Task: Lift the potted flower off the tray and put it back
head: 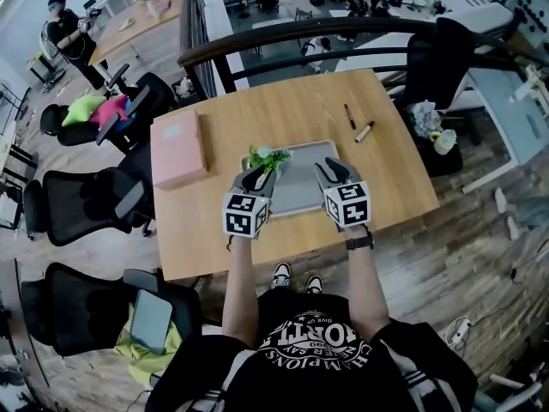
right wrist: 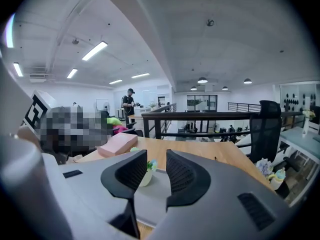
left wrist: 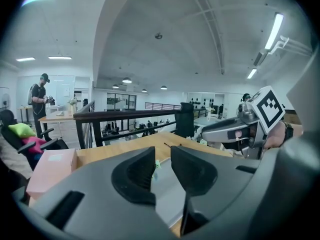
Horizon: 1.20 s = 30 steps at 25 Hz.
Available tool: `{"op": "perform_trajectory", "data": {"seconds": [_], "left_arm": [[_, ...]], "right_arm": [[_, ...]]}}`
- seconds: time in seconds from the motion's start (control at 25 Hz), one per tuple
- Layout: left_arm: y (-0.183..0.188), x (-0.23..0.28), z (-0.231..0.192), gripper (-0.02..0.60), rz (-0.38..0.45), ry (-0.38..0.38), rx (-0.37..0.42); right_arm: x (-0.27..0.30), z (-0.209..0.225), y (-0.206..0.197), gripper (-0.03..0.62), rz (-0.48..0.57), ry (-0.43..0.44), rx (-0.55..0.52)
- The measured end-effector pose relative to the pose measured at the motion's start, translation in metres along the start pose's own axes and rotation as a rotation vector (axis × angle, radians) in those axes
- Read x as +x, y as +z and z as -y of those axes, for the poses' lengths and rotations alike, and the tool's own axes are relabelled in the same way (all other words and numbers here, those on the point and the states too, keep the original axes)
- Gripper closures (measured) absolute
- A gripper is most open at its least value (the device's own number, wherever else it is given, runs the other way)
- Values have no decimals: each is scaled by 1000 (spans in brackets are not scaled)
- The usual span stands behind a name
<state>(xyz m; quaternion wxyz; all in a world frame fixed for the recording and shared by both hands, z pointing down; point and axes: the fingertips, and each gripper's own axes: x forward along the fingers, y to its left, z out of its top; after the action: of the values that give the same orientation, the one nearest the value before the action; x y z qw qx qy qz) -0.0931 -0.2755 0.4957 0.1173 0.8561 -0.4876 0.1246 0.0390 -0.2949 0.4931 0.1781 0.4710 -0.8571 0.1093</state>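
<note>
Potted flower (head: 268, 158): it stands on the grey tray (head: 300, 197), in the tray's upper left corner as the head view frames it. Green leaves, pale pot, upright. Neither claw is touching it.

The tray lies at the lower middle of the wooden table (head: 386, 170), close to the edge nearest the operator.

Left gripper (left wrist: 162, 156): its jaws stand a narrow gap apart with nothing between the pads. A scrap of the plant's green shows through the gap, farther off on the tray. In the head view this claw sits at the tray's lower left, with its tips just below the plant in the frame.

Right gripper (right wrist: 156, 156): again a narrow gap between the jaws, and nothing gripped. The pale pot shows past the left jaw, beyond the tips and apart from them. In the head view this claw is over the tray's lower right part, well apart from the plant.

Both claws point up-frame, side by side, with the tray's middle showing bare between them.

Elsewhere, a pink box (head: 178, 148) lies on the left part of the table. A black pen (head: 350, 116) and a marker (head: 364, 131) lie up-frame of the tray's right corner. A second person (head: 64, 33) stands at the upper left, by another table.
</note>
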Motion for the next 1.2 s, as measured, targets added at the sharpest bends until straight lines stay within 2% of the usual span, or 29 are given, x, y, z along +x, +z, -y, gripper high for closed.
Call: {"op": "perform_trajectory", "data": {"seconds": [0.36,0.6,0.92,1.0,1.12,1.2], "left_arm": [[29,-12,7,500,53,3,23],[44,-12,16,517,71,4,37],[63,-25,7,554,134,80,34],[68,-26,5,561,143,103,58],[81,-32,2,561,159,161,154],[90,-36,5,561,174,167,199]], "right_arm": [[-21,8,28,498,76,-43,-7],[-34,20,37,529,89,-73,-5],[-47,19,47,574,109,-58,-2],[-48,19,50,576,115,-45,-2],[-50,17,57,576,131,-26,5],[-53,16,63,576,148,-19,11]]}}
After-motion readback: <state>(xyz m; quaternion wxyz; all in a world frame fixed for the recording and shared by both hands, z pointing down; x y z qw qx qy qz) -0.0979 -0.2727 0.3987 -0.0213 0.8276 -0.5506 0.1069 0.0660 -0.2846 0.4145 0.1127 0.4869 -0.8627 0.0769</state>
